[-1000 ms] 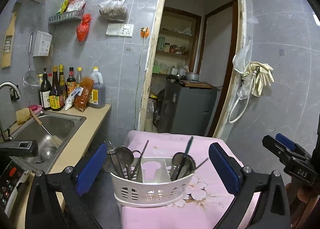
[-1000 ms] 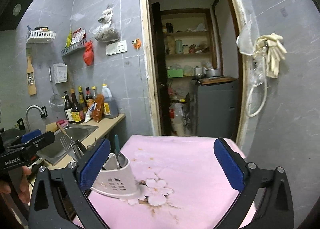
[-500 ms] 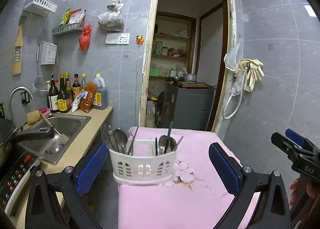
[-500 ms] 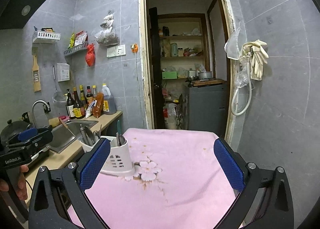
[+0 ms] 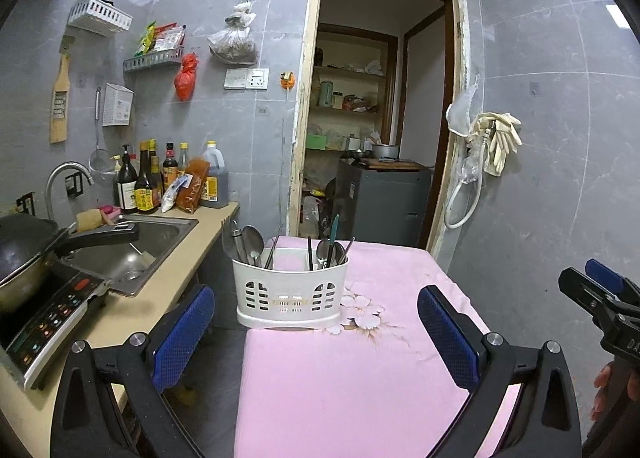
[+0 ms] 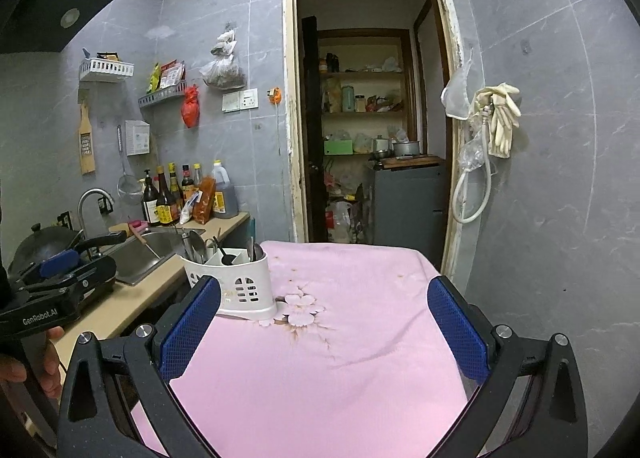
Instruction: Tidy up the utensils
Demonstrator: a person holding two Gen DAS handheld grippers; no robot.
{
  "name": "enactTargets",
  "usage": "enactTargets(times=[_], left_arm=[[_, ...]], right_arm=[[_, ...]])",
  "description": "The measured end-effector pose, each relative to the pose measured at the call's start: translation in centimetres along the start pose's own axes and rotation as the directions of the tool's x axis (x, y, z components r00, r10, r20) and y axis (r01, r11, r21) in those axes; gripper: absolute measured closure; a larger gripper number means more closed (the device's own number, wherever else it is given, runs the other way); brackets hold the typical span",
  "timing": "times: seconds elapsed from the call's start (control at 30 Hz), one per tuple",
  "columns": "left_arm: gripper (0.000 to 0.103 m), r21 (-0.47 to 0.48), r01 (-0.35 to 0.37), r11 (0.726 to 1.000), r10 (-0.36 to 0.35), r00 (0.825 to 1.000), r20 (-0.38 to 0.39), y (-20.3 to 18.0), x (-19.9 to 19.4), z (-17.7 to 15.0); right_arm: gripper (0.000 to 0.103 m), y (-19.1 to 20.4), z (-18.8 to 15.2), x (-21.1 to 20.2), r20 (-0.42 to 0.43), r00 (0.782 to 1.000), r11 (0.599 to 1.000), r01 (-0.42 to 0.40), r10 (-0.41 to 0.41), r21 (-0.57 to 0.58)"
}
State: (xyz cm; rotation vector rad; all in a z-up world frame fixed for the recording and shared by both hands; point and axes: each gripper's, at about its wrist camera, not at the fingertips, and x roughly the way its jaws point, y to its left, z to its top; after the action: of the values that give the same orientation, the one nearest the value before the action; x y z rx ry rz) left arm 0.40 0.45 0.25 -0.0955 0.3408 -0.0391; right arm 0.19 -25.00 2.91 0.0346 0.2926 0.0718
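Note:
A white slotted utensil caddy (image 5: pixel 290 292) stands at the far left corner of the pink cloth-covered table (image 5: pixel 360 370). It holds spoons (image 5: pixel 252 244), chopsticks and a teal-handled utensil (image 5: pixel 332 234) upright. The caddy also shows in the right wrist view (image 6: pixel 240 286). My left gripper (image 5: pixel 316 338) is open and empty, well back from the caddy. My right gripper (image 6: pixel 324 334) is open and empty above the table's near side. Each gripper shows at the edge of the other's view, the right one (image 5: pixel 600 298) and the left one (image 6: pixel 52 282).
A beige counter (image 5: pixel 120 310) runs along the left with a steel sink (image 5: pixel 128 246), a wok (image 5: pixel 20 254), an induction cooker (image 5: pixel 48 322) and sauce bottles (image 5: pixel 160 177). An open doorway (image 5: pixel 376 137) to a pantry lies behind the table. Grey tiled wall stands on the right.
Both grippers have pulled back and up from the caddy, which now looks smaller and farther away. Both stay open and empty.

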Motion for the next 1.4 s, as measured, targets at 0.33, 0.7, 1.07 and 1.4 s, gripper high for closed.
enactTargets(times=[0.33,0.7,1.07,1.4], left_arm=[[0.001,0.024,-0.005,1.0,0.005,1.0,0.026,-0.5,-1.9,-0.7],[0.001,0.028,-0.002,1.0,0.001,1.0,0.028,-0.6,-2.0,-0.7],[0.001,0.028,-0.002,1.0,0.001,1.0,0.028,-0.6,-2.0,-0.7],[0.001,0.03,-0.003,1.0,0.002,1.0,0.029,-0.8,-2.1,-0.8]], right_arm=[[0.001,-0.2,-0.1,-1.5,0.011,1.0,1.0,0.026,-0.026,-0.012],[0.001,-0.1,0.2,-1.2,0.008,1.0,1.0,0.026,-0.026,-0.012],[0.001,0.1,0.2,-1.0,0.004,1.0,1.0,0.023,-0.023,-0.012],[0.001,0.2,0.1,-0.9,0.003,1.0,1.0,0.026,-0.026,-0.01]])
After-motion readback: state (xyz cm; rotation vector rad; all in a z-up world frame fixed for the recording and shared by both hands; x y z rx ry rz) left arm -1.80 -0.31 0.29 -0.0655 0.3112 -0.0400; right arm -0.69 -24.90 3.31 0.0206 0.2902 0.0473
